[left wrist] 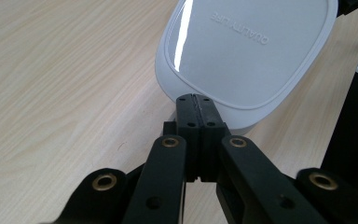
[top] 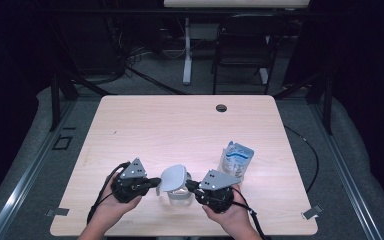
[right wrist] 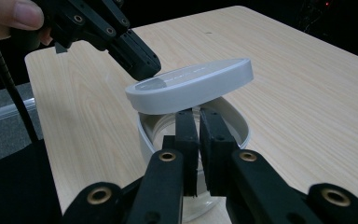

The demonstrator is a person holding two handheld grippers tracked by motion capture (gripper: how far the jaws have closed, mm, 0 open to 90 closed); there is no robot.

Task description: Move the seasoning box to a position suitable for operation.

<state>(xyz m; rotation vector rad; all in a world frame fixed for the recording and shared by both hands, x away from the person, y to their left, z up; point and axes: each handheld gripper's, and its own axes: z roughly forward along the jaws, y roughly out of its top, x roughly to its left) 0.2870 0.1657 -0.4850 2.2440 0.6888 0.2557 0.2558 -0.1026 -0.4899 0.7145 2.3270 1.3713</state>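
The left gripper (top: 156, 182) pinches the edge of a smooth white rounded lid (top: 173, 178), its jaws squeezed together on the rim, holding the lid tilted just above a clear round jar (right wrist: 192, 135) on the pale wood-grain table (top: 180, 125). The right gripper (top: 189, 185) seems clamped on the jar's near wall, its jaws almost together. A crinkly blue-and-white pouch (top: 236, 158) stands nearby.
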